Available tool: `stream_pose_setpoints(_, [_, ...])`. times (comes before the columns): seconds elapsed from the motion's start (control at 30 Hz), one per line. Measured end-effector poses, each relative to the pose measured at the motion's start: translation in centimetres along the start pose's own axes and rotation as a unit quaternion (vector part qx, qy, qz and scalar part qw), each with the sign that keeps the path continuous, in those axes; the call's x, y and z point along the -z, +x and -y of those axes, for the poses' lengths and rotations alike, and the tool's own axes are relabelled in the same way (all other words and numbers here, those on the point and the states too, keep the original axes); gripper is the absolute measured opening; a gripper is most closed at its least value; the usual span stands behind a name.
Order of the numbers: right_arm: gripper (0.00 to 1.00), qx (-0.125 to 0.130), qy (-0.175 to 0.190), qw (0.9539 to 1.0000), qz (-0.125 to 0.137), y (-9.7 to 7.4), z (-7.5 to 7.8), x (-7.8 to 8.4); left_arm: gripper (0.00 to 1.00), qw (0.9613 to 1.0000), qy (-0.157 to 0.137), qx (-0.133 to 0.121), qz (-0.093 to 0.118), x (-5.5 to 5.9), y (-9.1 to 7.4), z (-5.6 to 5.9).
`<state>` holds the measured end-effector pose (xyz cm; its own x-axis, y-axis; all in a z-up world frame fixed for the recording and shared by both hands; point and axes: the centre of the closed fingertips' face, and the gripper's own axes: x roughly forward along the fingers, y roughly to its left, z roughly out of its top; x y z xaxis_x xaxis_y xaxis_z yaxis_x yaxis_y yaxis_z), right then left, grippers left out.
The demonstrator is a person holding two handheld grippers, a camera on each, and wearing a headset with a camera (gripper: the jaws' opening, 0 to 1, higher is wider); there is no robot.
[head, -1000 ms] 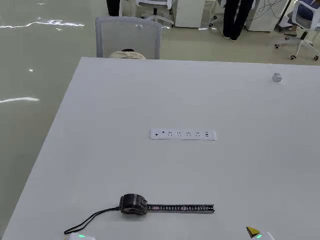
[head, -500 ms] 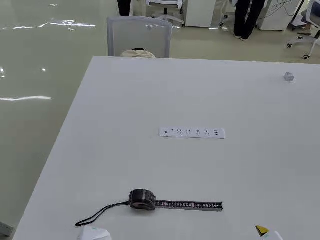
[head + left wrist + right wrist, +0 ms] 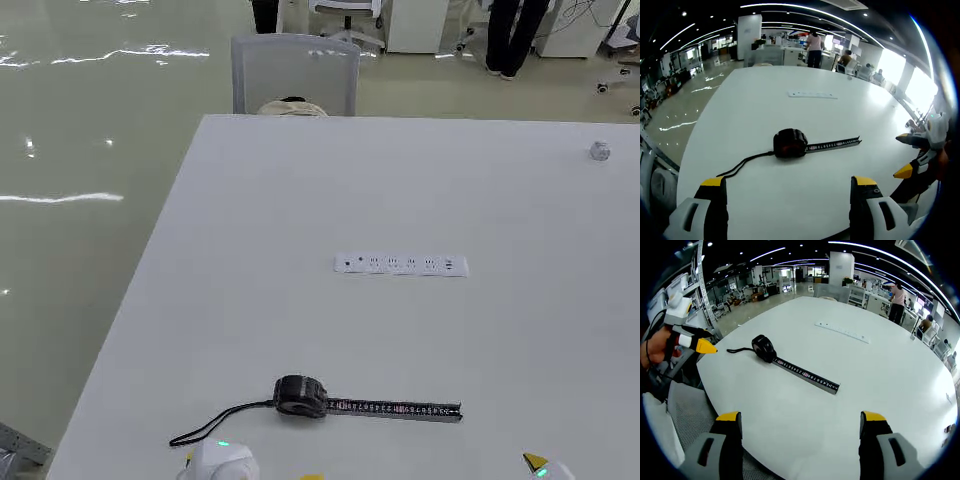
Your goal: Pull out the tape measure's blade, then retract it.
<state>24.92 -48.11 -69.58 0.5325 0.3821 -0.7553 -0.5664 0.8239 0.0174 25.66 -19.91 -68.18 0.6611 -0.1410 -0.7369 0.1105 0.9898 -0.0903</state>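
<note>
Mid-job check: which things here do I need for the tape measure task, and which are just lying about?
For the job: tape measure, blade lying extended, wrist strap; left gripper and right gripper, both open and empty.
Lying about: power strip, small grey object near the far edge, chair behind the table.

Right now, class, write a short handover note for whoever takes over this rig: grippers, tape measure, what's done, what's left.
Left gripper: open, empty, hovering at the near table edge, facing the tape measure.
Right gripper: open, empty, hovering at the same edge, facing the blade's free end.
Tape measure: case lies on the white table; blade is out, flat, running right in the head view.
Done: blade pulled out.
Left: retract it; neither gripper touches it yet.
</note>
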Motion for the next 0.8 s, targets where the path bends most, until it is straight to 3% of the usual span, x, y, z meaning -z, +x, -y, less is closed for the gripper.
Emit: stream_pose_setpoints(0.8, [1.0,-0.027,-0.04,0.9988,-0.012,3.4,2.1,-0.2,1.0,0.9999,-0.016,-0.007,-0.001,-1.3,3.9,1.1])
